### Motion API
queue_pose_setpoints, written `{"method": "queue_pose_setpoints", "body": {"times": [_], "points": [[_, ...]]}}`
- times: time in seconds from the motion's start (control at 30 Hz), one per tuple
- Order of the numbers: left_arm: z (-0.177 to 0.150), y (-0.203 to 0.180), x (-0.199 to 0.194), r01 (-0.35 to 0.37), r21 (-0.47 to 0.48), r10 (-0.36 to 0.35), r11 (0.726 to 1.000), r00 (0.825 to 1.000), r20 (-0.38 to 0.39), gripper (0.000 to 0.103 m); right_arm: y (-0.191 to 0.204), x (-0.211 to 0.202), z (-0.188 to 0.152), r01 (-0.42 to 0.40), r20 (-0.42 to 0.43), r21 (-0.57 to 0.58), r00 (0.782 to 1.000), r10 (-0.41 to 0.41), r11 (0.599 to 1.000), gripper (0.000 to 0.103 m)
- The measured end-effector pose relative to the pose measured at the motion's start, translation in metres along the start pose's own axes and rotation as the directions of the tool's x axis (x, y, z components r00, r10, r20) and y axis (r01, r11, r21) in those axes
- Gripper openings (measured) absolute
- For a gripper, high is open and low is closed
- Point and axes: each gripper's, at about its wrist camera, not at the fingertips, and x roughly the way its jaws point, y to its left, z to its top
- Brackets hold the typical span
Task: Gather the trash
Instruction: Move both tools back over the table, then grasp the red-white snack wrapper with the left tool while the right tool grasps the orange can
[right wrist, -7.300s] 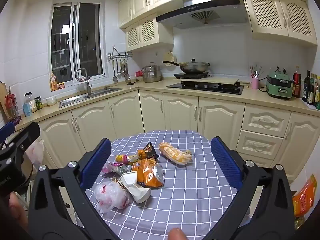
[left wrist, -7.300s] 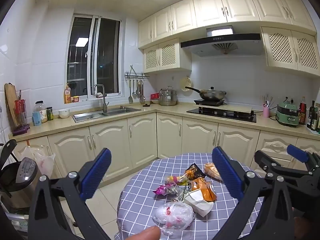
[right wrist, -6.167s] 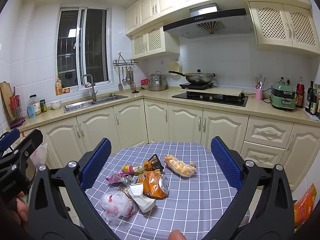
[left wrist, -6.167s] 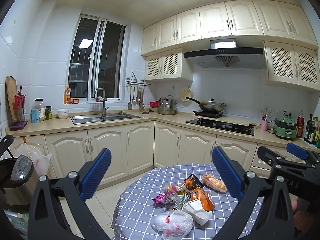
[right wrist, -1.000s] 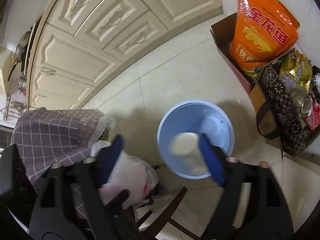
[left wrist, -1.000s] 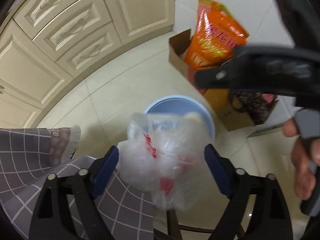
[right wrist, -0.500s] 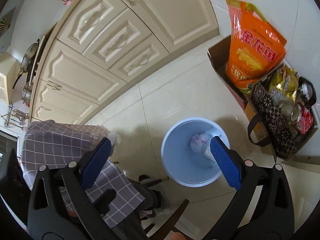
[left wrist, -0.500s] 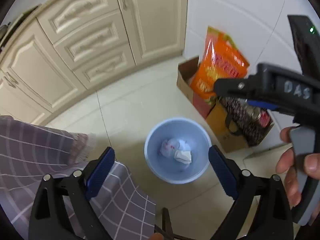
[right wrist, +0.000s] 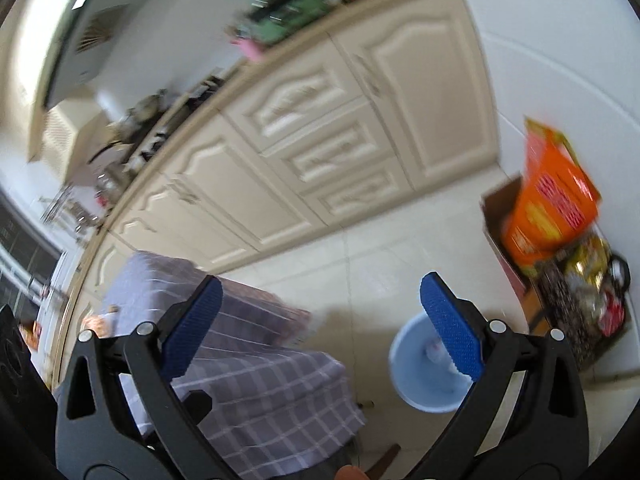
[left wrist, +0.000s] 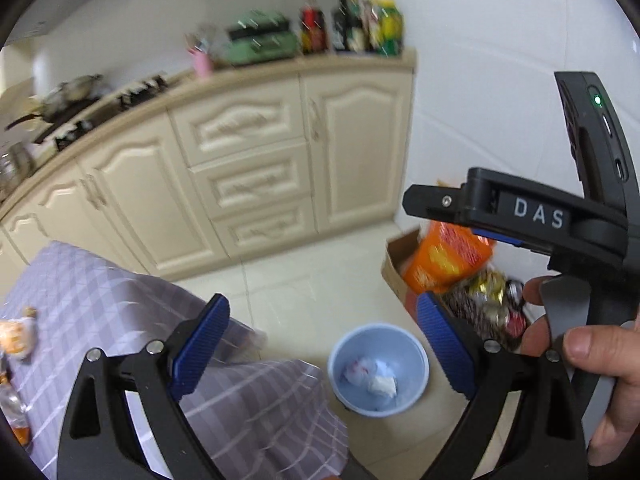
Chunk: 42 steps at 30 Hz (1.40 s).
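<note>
Both plastic-wrapped bundles you carried a second ago now lie in the round pale-blue plastic bin point(left wrist: 378, 372), as a crumpled clear bag with red print point(left wrist: 357, 369) and a white wad point(left wrist: 383, 386). Your left tongs point(left wrist: 322, 350) and right tongs point(right wrist: 320, 322) have just been opening and now stand wide apart with nothing between the pads.

What the next move turns on, I'd judge, is the swing back. The remaining trash, an orange-and-white snack wrapper point(left wrist: 16, 336), lies on the grey-checked cloth tabletop point(left wrist: 100, 300) at about nine o'clock in the left view. Its long axis is too blurred to call. Your left tongs look nearer to it; the right ones sit by the bin, which shows at four o'clock in their view.

Watch the cloth's hanging edge just beside the bin, and the brown cardboard box holding an orange bag point(right wrist: 552, 208) at two o'clock. Open tiled floor point(left wrist: 312, 280) lies at twelve.
</note>
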Motion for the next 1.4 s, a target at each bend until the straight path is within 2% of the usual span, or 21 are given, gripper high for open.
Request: {"method": "queue_pose_setpoints", "body": {"times": [0.17,0.33,0.43,0.77,0.8,0.97,1.2,1.33,1.4], "points": [[-0.001,0.042,-0.056,-0.099,-0.073,0.106,0.992,0.990,0.095,0.093,0.073,-0.017,0.001,-0.071,0.044,-0.115,0.996,0.076,0.991,0.097],[-0.013,0.091,-0.109,-0.188,-0.165,0.214,0.968,0.965,0.153,0.093,0.140,-0.022,-0.010,-0.145,0.036,-0.218,0.987,0.157,0.965,0.097],[-0.024,0.115,-0.135,-0.243,-0.208,0.280,0.947,0.945,0.170,0.093,0.175,-0.021,-0.021,-0.184,0.020,-0.263,0.980,0.196,0.947,0.097],[-0.076,0.186,-0.203,-0.350,-0.334,0.421,0.875,0.891,0.169,0.093,0.274,-0.021,-0.066,-0.268,-0.037,-0.393,0.960,0.276,0.880,0.097],[-0.084,0.195,-0.210,-0.373,-0.348,0.447,0.860,0.880,0.161,0.093,0.280,-0.020,-0.071,-0.273,-0.044,-0.405,0.959,0.280,0.872,0.097],[-0.119,0.225,-0.226,-0.433,-0.404,0.511,0.806,0.853,0.104,0.093,0.317,-0.010,-0.101,-0.303,-0.101,-0.469,0.952,0.291,0.830,0.097],[-0.188,0.278,-0.223,-0.537,-0.449,0.571,0.714,0.818,-0.069,0.093,0.348,0.018,-0.138,-0.344,-0.198,-0.504,0.939,0.281,0.793,0.097],[-0.215,0.300,-0.214,-0.570,-0.454,0.573,0.685,0.806,-0.149,0.093,0.357,0.032,-0.155,-0.350,-0.241,-0.518,0.935,0.260,0.780,0.097],[-0.223,0.310,-0.207,-0.576,-0.451,0.565,0.682,0.806,-0.175,0.093,0.361,0.042,-0.164,-0.354,-0.265,-0.525,0.932,0.247,0.774,0.097]]}}
